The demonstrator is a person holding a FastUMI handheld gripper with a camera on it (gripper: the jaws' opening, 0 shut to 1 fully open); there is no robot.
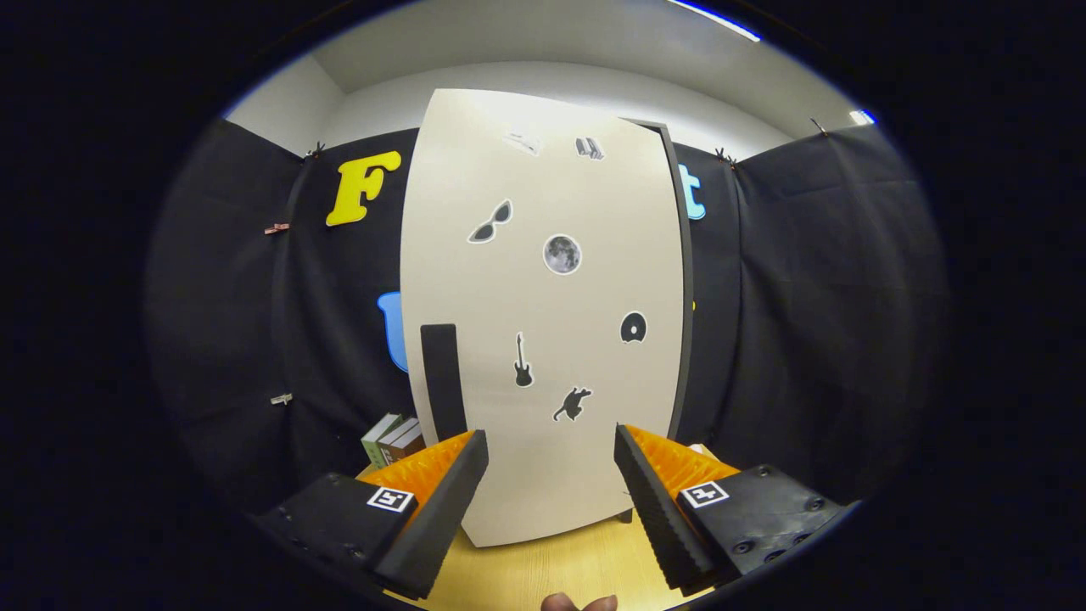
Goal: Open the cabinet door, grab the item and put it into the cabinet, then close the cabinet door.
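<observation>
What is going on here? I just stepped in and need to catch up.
A person is holding a pair of tongs up to a pale cabinet door that stands shut on a wooden table. The tongs are open, with nothing between the fingers, which sit just short of the door. The black handle is ahead of the left finger and is untouched. A few books stand beside the cabinet on the handle side. The door has not been opened yet.

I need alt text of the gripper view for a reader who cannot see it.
A closed pale cabinet door with small stickers and a black handle stands just beyond the open, empty claw. Books lie left of the door on the wooden table.
</observation>
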